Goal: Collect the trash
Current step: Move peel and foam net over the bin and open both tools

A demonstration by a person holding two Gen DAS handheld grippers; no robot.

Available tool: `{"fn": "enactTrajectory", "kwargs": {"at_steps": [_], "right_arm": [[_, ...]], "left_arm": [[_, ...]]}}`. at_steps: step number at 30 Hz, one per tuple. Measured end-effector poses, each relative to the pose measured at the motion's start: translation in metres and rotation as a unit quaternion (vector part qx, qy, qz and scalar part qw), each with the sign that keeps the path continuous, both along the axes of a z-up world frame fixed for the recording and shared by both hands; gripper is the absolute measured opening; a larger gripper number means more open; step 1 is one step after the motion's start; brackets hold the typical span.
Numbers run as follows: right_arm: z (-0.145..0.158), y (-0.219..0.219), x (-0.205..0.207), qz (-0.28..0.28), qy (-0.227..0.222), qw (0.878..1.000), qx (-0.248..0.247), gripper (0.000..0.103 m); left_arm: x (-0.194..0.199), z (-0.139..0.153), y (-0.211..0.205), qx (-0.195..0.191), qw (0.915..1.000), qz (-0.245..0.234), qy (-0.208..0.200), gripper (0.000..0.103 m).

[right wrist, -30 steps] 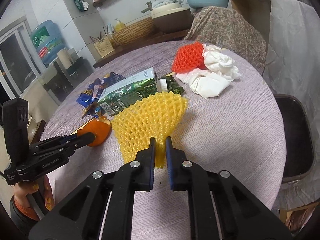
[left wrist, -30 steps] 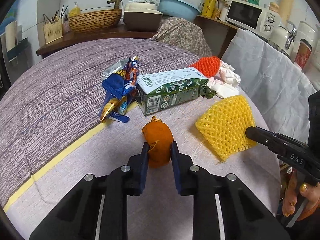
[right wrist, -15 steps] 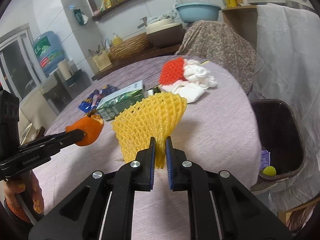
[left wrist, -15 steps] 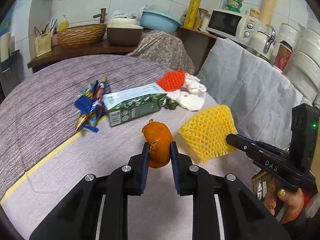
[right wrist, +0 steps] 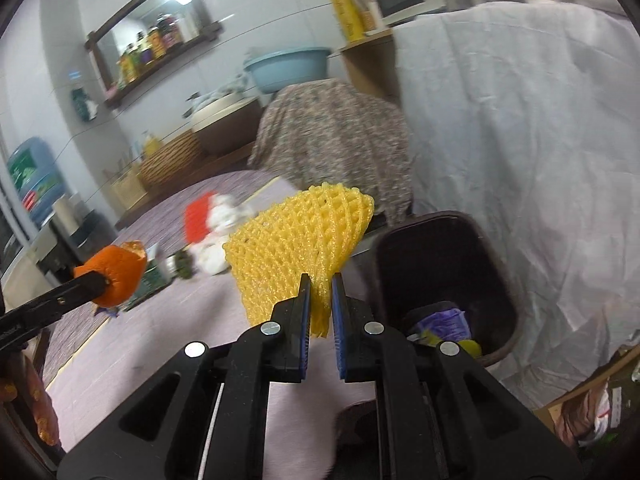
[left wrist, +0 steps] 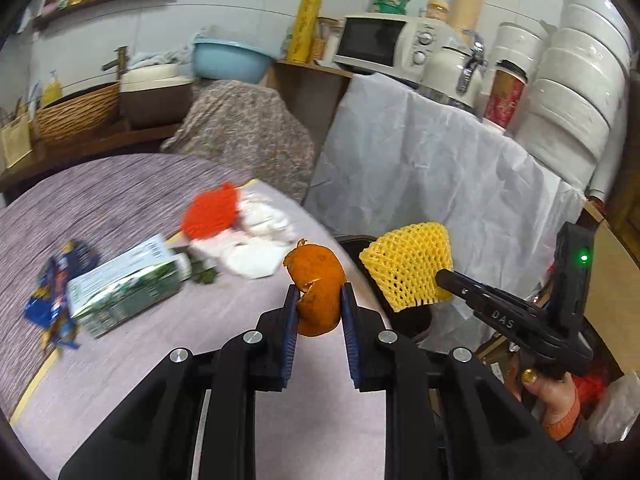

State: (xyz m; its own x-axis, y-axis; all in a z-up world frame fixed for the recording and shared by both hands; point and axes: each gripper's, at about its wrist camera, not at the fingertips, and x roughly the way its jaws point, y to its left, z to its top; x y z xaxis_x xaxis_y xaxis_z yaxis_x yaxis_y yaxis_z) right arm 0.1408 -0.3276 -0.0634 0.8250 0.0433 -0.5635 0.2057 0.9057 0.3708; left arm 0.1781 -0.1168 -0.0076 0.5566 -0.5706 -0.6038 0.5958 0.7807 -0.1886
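Observation:
My left gripper (left wrist: pixel 319 294) is shut on an orange peel (left wrist: pixel 318 286) and holds it in the air above the table's right edge. My right gripper (right wrist: pixel 321 284) is shut on a yellow foam fruit net (right wrist: pixel 296 248), held up beside the dark brown trash bin (right wrist: pixel 496 264). The net (left wrist: pixel 410 266) and the right gripper (left wrist: pixel 444 278) also show in the left wrist view, over the bin. The peel (right wrist: pixel 116 276) and the left gripper (right wrist: pixel 94 282) show at the left of the right wrist view. The bin holds a purple wrapper (right wrist: pixel 442 320) and something yellow.
On the purple-clothed table (left wrist: pixel 120 200) lie a green carton (left wrist: pixel 124 284), a blue snack wrapper (left wrist: pixel 54 300), a red foam net (left wrist: pixel 210 214) and white crumpled tissues (left wrist: pixel 256 240). A white sheet (left wrist: pixel 420 168) covers the counter behind the bin. A chair under a patterned cloth (right wrist: pixel 332 136) stands behind.
Both grippers have lifted their items off the table and swung right toward the bin. The bin's inside has come into the right wrist view.

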Motion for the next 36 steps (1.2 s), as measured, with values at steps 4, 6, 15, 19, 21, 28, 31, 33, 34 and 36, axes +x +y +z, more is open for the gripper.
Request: {"fn": "enactTrajectory", "kwargs": {"at_steps": [4,6,15,19,21,28,31,33,34,36], "right_arm": [[-0.015,-0.042,-0.002,-0.049,0.018,0.999,-0.002,0.011],[-0.029,-0.06,0.001,-0.068,0.036,0.997,-0.002,0.011],[-0.121,-0.099,0.031,-0.095,0.138,0.986,0.002,0.011],[-0.151,-0.104,0.045,-0.096,0.163,0.982,0.004,0.011],[-0.16,-0.107,0.049,-0.101,0.173,0.98,0.002,0.011],[-0.18,-0.114,0.057,-0.112,0.185,0.976,0.02,0.036],[-0.18,-0.116,0.045,-0.123,0.179,0.976,0.024,0.038],[-0.179,-0.119,0.038,-0.13,0.176,0.975,0.026,0.039],[-0.178,-0.121,0.034,-0.134,0.174,0.975,0.028,0.039],[-0.177,-0.125,0.021,-0.146,0.17,0.974,0.026,0.039]], "left_arm": [[0.0,0.002,-0.035,0.001,0.9995,-0.032,-0.003,0.021],[0.001,0.001,-0.052,0.001,0.999,-0.046,0.0,0.021],[0.013,-0.018,-0.103,-0.001,0.9961,-0.079,0.039,0.021],[0.021,-0.029,-0.123,0.004,0.9947,-0.087,0.054,0.021],[0.023,-0.035,-0.136,0.013,0.9938,-0.094,0.058,0.021],[0.037,-0.059,-0.177,0.031,0.9897,-0.109,0.088,0.021],[0.041,-0.071,-0.191,0.042,0.9876,-0.11,0.104,0.021],[0.044,-0.079,-0.2,0.051,0.9857,-0.111,0.115,0.021],[0.045,-0.084,-0.206,0.058,0.9845,-0.113,0.12,0.021],[0.047,-0.09,-0.215,0.071,0.9829,-0.116,0.124,0.021]]}}
